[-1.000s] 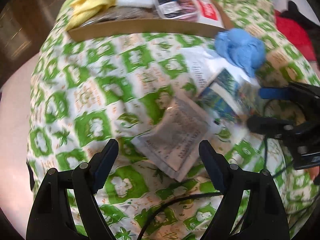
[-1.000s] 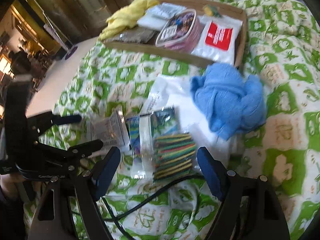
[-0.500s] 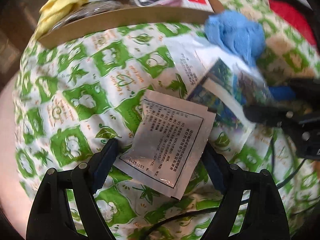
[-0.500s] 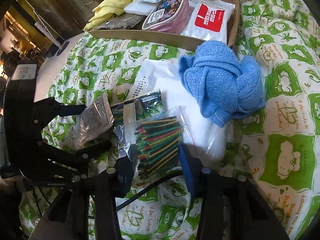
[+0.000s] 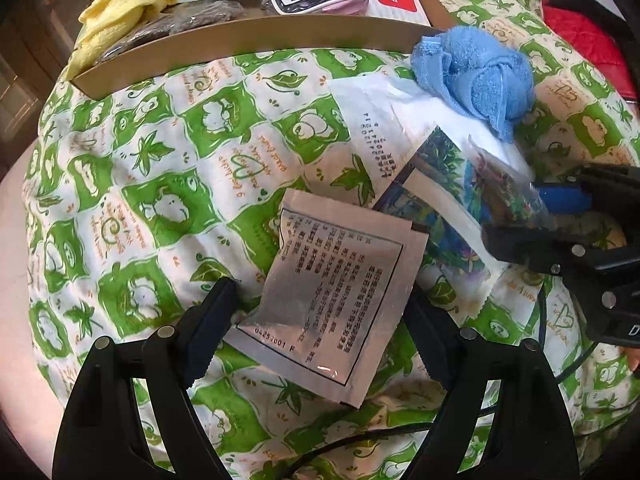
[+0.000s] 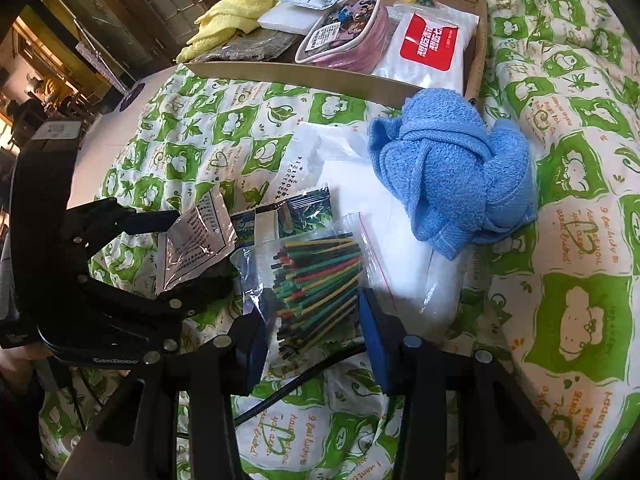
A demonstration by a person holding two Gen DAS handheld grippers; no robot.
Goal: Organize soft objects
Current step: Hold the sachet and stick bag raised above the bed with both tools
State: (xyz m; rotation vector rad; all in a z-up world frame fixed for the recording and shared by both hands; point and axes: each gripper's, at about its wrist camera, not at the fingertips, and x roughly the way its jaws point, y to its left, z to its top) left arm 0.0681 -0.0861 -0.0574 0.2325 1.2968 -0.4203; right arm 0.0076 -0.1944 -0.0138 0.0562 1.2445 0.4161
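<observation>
Left wrist view: our left gripper (image 5: 320, 316) is spread wide around the silver sachet (image 5: 340, 300), which lies on the green-patterned cloth (image 5: 160, 160); we cannot tell whether the pads touch it.
Right wrist view: our right gripper (image 6: 312, 328) has just closed and pinches the clear bag of coloured sticks (image 6: 316, 280), beside the blue towel (image 6: 452, 176) and near the cardboard tray (image 6: 304, 76).

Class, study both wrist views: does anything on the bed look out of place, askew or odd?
Yes. The blue towel lies bunched in a knot on a white packet, outside the cardboard tray. Several packets overlap in a loose heap beside it, and the silver sachet sits askew between the open left gripper fingers.
</observation>
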